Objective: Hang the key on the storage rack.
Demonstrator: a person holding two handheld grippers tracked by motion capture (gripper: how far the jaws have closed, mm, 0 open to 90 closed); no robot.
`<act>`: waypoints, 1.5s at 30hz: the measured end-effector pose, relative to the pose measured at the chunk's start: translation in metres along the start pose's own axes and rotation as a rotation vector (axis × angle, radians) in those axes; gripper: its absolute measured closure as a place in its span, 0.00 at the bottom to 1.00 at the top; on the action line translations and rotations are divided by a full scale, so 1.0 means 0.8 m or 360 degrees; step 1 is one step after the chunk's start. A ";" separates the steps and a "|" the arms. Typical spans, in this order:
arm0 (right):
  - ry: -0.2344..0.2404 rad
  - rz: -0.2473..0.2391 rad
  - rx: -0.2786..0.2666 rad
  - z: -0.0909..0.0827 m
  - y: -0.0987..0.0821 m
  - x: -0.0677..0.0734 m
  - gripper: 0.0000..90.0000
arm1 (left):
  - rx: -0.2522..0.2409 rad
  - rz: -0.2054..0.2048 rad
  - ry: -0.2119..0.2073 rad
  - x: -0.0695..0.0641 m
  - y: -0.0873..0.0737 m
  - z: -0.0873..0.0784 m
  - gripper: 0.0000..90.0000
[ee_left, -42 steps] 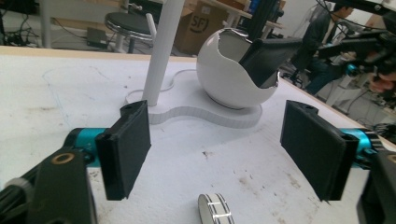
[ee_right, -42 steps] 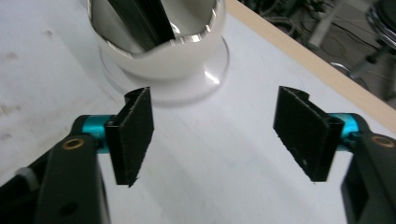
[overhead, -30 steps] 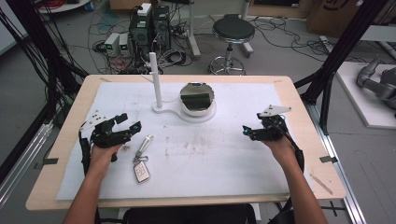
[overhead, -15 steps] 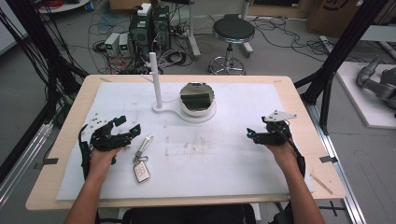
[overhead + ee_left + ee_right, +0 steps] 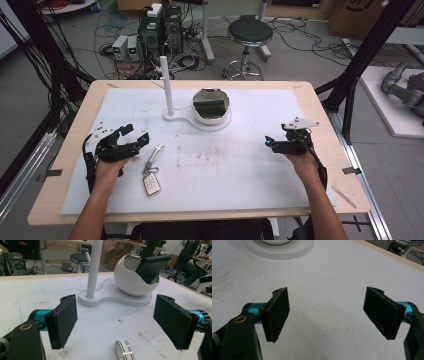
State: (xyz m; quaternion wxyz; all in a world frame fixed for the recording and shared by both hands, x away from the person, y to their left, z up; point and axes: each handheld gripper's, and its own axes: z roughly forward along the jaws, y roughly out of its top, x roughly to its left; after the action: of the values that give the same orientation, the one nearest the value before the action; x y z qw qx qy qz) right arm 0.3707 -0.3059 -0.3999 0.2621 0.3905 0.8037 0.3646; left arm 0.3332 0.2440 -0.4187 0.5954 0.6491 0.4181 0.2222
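Observation:
A white stand [image 5: 197,120] at the table's middle back has an upright post [image 5: 167,85] and a round bowl [image 5: 211,104] holding a dark flat object [image 5: 152,266]. A silver cylinder [image 5: 155,152] chained to a key fob [image 5: 151,184] lies on the white mat, just right of my left gripper [image 5: 137,133]. In the left gripper view the left gripper [image 5: 116,312] is open and faces the post [image 5: 94,267] and bowl [image 5: 133,278], with the cylinder's end [image 5: 124,353] below its jaws. My right gripper [image 5: 269,143] rests at the right; in its own view the right gripper [image 5: 327,312] is open over bare mat.
The white mat [image 5: 225,165] covers most of the wooden table [image 5: 320,100]. Beyond the far edge are a stool [image 5: 249,32], computers [image 5: 160,27] and floor cables. Black frame legs [image 5: 360,55] stand at the table's sides.
My right gripper has slid slightly right and toward the near edge. The left gripper has barely shifted. Both stay open.

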 end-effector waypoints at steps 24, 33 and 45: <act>0.0050 -0.0051 0.0035 0.001 0.000 0.008 0.24 | 0.0596 0.0121 0.0008 -0.029 -0.028 0.019 0.41; 0.0050 -0.0053 0.0038 0.000 -0.002 0.007 0.24 | 0.0764 0.0233 0.0093 -0.039 -0.035 0.033 0.43; 0.0053 -0.0053 0.0046 -0.002 -0.004 0.006 0.24 | 0.0832 0.0338 0.0132 -0.050 -0.039 0.032 0.67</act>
State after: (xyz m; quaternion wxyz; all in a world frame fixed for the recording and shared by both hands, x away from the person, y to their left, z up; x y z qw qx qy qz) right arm 0.3655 -0.3035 -0.4020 0.2490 0.3747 0.8195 0.3549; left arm 0.3224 0.1948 -0.4449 0.3635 0.8112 0.4148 0.1945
